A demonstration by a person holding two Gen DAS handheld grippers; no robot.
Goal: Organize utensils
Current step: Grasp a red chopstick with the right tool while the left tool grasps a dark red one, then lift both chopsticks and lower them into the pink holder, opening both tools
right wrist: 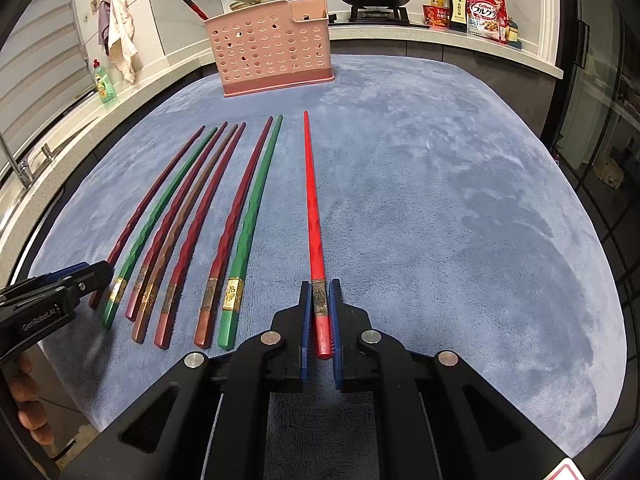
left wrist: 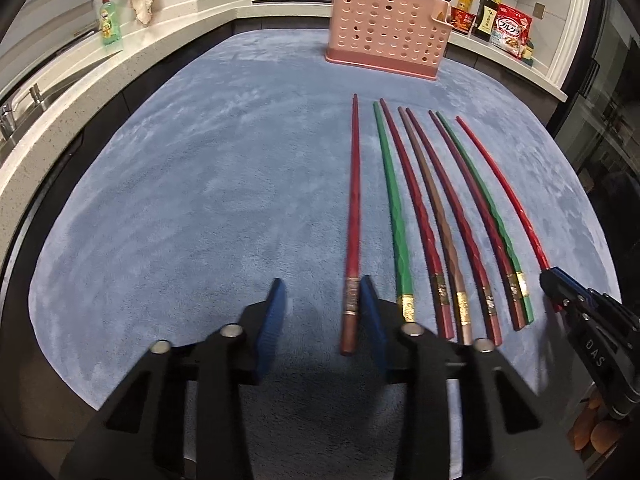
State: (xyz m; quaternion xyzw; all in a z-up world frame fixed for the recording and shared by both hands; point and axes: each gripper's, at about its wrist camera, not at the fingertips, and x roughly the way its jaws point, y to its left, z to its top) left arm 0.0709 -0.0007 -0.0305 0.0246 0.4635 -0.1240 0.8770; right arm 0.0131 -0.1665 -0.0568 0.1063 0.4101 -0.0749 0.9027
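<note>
Item: eight chopsticks on counter (right wrist: 440,184); rack (right wrist: 272,52) beyond fingertips.
Right gripper (right wrist: 321,300): fingers narrow, clamping red chopstick (right wrist: 312,208) near its butt.
Left gripper (left wrist: 322,300): fingers wide, dark-red chopstick (left wrist: 353,184) against right finger.
Risk: end-held stick likely pivots, slips.
</note>
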